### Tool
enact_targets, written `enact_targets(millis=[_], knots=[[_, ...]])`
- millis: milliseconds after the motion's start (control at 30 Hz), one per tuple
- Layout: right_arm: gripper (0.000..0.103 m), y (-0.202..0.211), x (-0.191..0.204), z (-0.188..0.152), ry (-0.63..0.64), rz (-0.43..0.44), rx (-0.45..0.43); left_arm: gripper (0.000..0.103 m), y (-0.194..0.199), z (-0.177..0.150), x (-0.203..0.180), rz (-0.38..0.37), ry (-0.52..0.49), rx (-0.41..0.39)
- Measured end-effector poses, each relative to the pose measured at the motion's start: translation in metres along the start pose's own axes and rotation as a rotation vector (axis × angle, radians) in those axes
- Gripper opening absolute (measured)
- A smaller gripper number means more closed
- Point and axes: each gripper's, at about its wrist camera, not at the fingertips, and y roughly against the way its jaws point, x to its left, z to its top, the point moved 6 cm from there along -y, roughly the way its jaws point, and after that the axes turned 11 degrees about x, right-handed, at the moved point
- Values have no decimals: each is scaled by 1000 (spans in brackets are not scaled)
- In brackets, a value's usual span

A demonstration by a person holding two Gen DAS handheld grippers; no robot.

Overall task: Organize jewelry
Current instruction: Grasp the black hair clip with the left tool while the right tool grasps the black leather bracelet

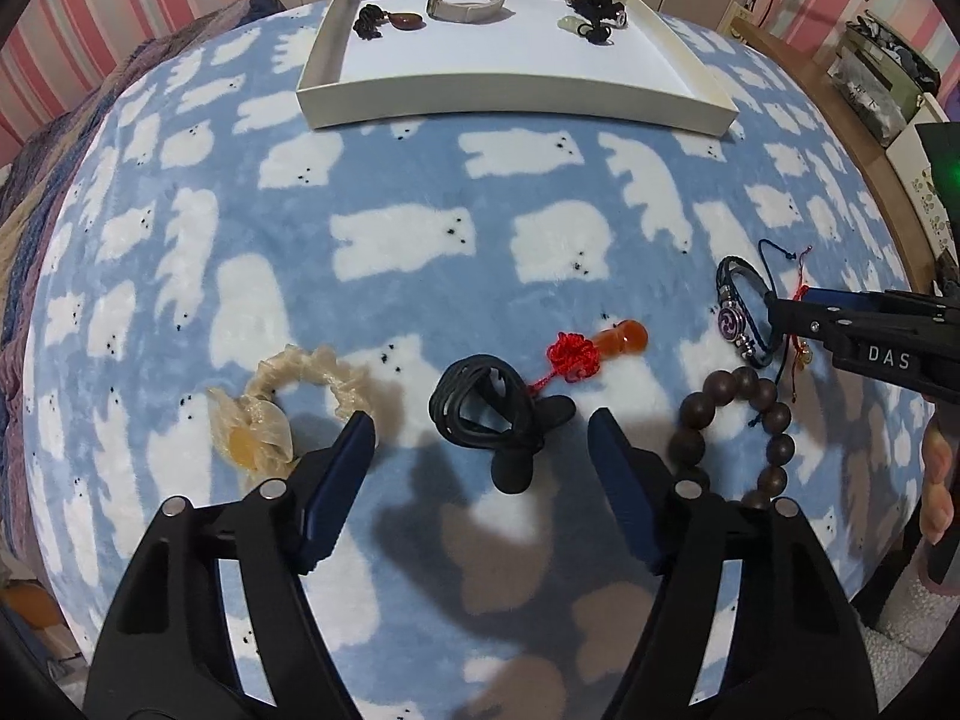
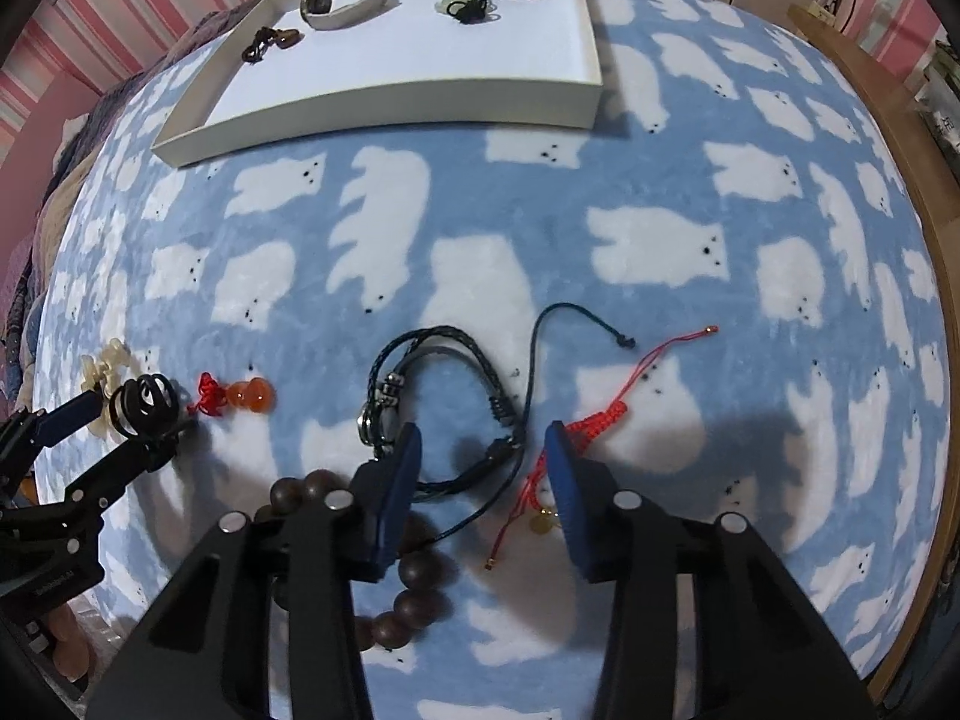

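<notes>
On the bed, nearest the white tray's [image 1: 516, 97] front wall: a blue blanket [image 1: 420, 180] printed with white bears, bare cloth between the tray and the loose pieces.

Step in hand: both tools are poised over the loose jewelry well short of the tray, each lined up on its own piece; I judge this to be the moment of picking, not of carrying.

Left tool [image 1: 480, 438]: jaws partly spread, not clamped. The black cord pendant [image 1: 486, 414] lies between its blue pads, and I see no pad pressing on it.

Right tool [image 2: 483, 450]: jaws narrower than the left's, yet gripping nothing. The black leather bracelet [image 2: 444, 396] lies in the gap, one pad just beside its charm, the other beside the red string bracelet [image 2: 606, 414].

Beside them, equally far from the tray: a cream scrunchie [image 1: 282, 402] to the left, a wooden bead bracelet [image 1: 738, 426] between the two tools, an orange gourd charm [image 1: 606, 345] with a red knot slightly nearer the tray.

Next move calls for: closing squarely on the cord bundle and on the leather band alone, without snagging the thin blue cord [image 2: 540, 360] or the red string, then lifting clear and carrying toward the tray.

Inside the tray, far end: a pale watch band [image 1: 465, 0], a brown pendant [image 1: 390, 21], a black knotted piece [image 1: 594, 15].
</notes>
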Motion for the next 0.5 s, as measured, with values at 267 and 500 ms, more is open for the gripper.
enact_targets(millis=[267,500], knots=[[29,-9,6,8,7,7,16,70,-4,2,4,13,6,8],[29,-12,11,19,17,-11,7,59,-13,3,4,10,2,33]])
